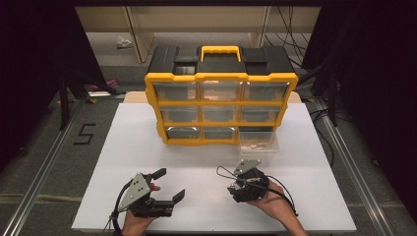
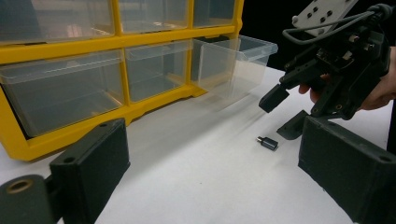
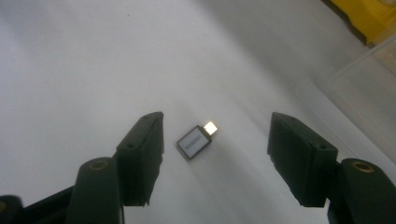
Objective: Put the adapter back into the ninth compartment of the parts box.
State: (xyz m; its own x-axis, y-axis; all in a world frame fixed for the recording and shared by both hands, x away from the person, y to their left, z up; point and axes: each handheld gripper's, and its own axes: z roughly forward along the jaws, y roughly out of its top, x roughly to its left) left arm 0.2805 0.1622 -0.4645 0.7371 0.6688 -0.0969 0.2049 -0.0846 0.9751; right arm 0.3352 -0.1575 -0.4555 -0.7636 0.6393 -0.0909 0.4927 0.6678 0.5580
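Item: small adapter [image 3: 196, 141], flat on white table [image 1: 147, 147], between right gripper [image 3: 215, 156] jaws, spread, not touching. Left gripper [image 1: 169, 184]: released, idle. Risk: off-centre closure may flick it away.

Dim room, dark at the edges; the white matte tabletop [image 1: 147, 147] catches soft overhead light. The clear plastic drawers [image 2: 154, 70] glare faintly. The right gripper view looks soft, perhaps motion-blurred, its small metal-tipped grey adapter [image 3: 196, 140] overexposed.
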